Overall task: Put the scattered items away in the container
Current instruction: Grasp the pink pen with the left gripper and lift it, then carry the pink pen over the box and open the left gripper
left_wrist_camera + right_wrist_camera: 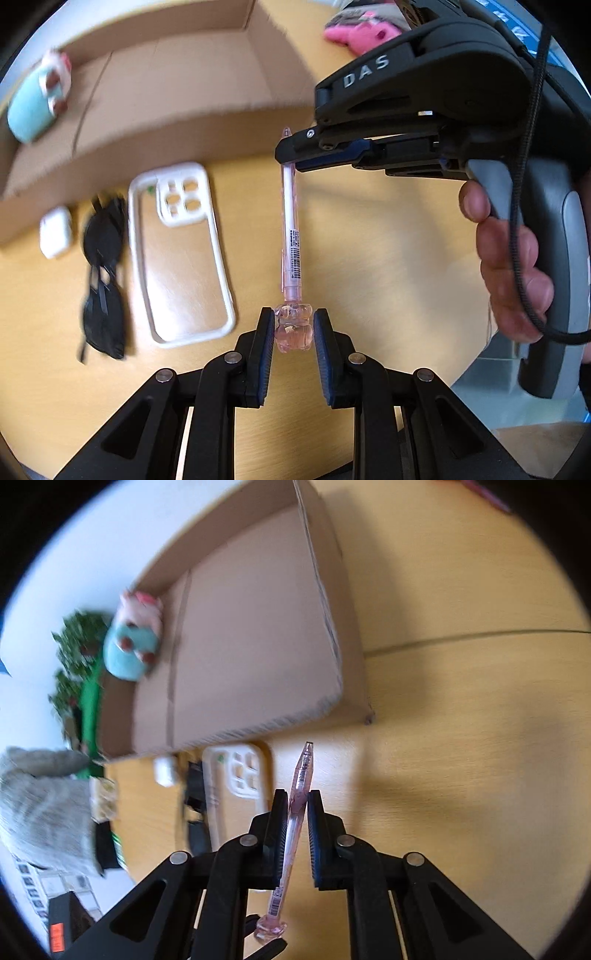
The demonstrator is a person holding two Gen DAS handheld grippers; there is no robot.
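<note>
A pink pen [290, 229] with a clear bear-shaped top is held above the wooden table. My right gripper [291, 157] is shut on the pen near its tip; in the right wrist view its pads [297, 805] pinch the pen [301, 775]. My left gripper [293, 325] has its pads around the bear top [293, 330], close beside it, slightly apart. The open cardboard box [166, 81] lies behind, with a teal and pink plush [37, 99] inside; it also shows in the right wrist view [251, 627].
On the table lie a white phone case [181, 254], black sunglasses [103, 273] and a white earbud case [55, 232]. A pink plush [362, 33] lies at the far right. A plant [79, 657] and grey cloth [40, 805] sit beside the box.
</note>
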